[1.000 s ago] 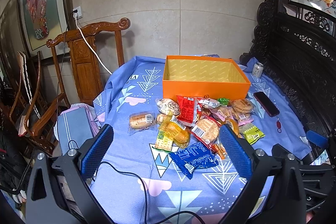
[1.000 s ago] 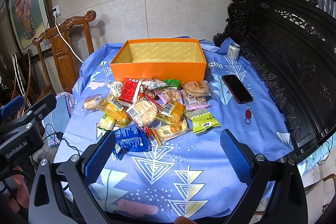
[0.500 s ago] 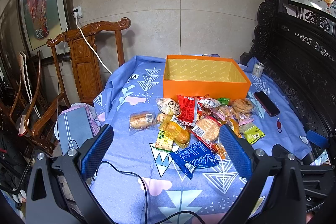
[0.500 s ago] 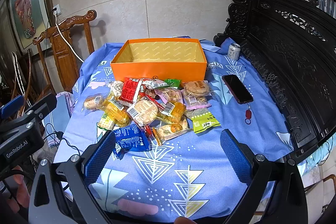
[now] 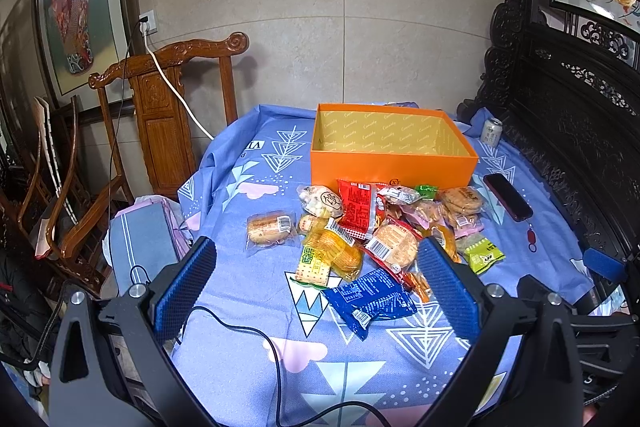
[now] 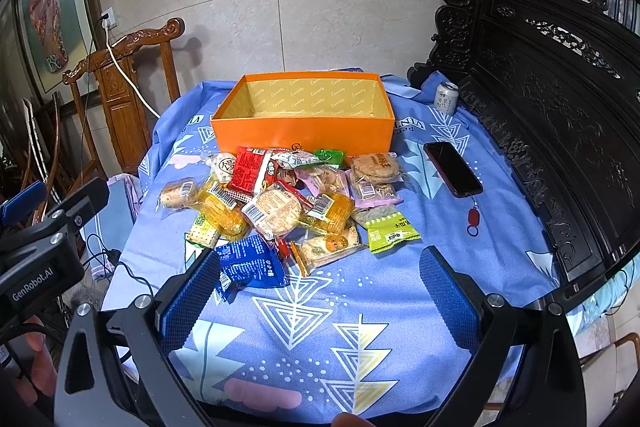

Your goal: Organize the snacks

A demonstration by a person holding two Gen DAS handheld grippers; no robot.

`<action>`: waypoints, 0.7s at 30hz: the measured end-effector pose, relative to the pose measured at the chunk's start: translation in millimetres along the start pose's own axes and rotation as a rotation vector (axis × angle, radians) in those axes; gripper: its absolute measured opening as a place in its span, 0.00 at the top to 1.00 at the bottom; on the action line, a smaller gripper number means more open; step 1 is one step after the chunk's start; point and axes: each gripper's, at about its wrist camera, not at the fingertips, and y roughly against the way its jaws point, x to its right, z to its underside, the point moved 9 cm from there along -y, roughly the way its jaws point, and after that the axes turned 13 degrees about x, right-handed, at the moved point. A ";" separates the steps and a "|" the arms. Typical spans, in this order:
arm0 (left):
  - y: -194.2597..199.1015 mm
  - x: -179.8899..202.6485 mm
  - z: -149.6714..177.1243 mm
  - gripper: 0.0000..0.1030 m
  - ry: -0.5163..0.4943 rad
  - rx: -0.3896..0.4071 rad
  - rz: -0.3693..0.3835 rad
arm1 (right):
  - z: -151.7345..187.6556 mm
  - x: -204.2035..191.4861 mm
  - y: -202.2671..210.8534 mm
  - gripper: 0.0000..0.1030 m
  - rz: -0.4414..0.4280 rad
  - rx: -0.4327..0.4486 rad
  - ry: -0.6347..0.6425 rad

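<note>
An empty orange box (image 5: 392,163) (image 6: 304,135) stands at the far side of the blue cloth. In front of it lies a heap of several wrapped snacks: a red packet (image 5: 358,209) (image 6: 250,173), a blue packet (image 5: 370,301) (image 6: 250,265), a green packet (image 5: 482,255) (image 6: 390,229) and a round cracker pack (image 6: 278,213). One bun pack (image 5: 268,227) lies apart on the left. My left gripper (image 5: 316,293) hovers open at the near edge, short of the heap. My right gripper (image 6: 318,301) is open too, nothing between its fingers.
A dark phone (image 5: 508,197) (image 6: 452,169) with a red tag lies right of the heap, a drink can (image 6: 445,98) behind it. A black cable (image 5: 256,335) runs over the near cloth. A wooden chair (image 5: 168,115) stands left, dark carved furniture (image 6: 560,87) right.
</note>
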 end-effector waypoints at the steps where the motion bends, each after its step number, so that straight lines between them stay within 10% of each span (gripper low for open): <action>1: 0.1 -0.5 0.3 0.04 0.000 0.000 0.000 | 0.1 -0.1 -0.1 0.03 0.000 0.000 0.000; 21: -0.9 -0.3 4.3 0.04 0.000 -0.006 0.000 | 0.4 -3.8 -1.0 0.03 0.003 -0.005 0.003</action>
